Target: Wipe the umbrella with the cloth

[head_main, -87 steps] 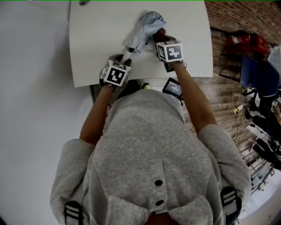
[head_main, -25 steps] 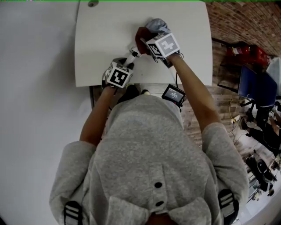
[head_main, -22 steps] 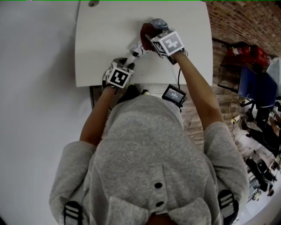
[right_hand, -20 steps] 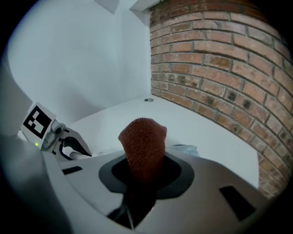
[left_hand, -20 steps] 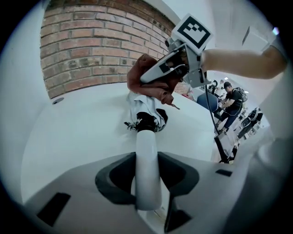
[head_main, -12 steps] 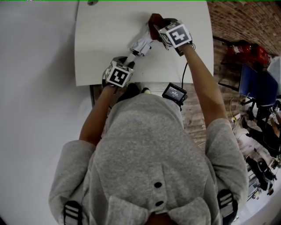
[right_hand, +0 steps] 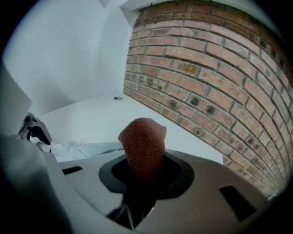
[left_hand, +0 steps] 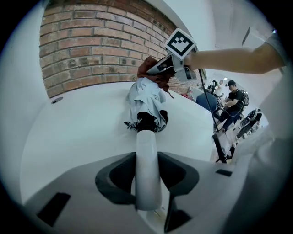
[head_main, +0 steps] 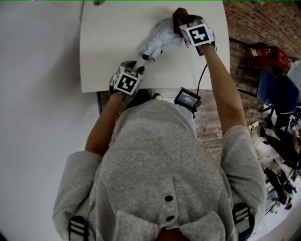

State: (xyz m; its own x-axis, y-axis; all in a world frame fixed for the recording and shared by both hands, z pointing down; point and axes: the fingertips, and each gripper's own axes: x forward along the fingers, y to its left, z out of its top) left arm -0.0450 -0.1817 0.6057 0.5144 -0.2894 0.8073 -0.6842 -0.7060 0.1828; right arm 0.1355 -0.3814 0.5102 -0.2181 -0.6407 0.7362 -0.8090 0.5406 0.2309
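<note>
A folded pale umbrella (head_main: 157,40) lies slanted on the white table (head_main: 108,42), its canopy end toward the far right. My left gripper (head_main: 135,67) is shut on its white handle (left_hand: 147,164) near the table's front edge; the canopy (left_hand: 147,98) stretches away from the jaws. My right gripper (head_main: 182,21) is shut on a red-brown cloth (right_hand: 143,144) and holds it against the umbrella's far end. In the left gripper view the cloth (left_hand: 147,69) sits on top of the canopy. Beside the right jaws shows pale umbrella fabric (right_hand: 78,150).
A brick wall (right_hand: 215,77) stands close behind the table's far edge. A small screen device (head_main: 187,98) hangs on a cable below the front edge. A round grommet (head_main: 98,3) marks the far left corner. Chairs, gear and a person (left_hand: 236,97) fill the room's right side.
My right gripper has slid the cloth along the umbrella, from near the handle end up to the far right end. The left gripper and the handle have stayed put.
</note>
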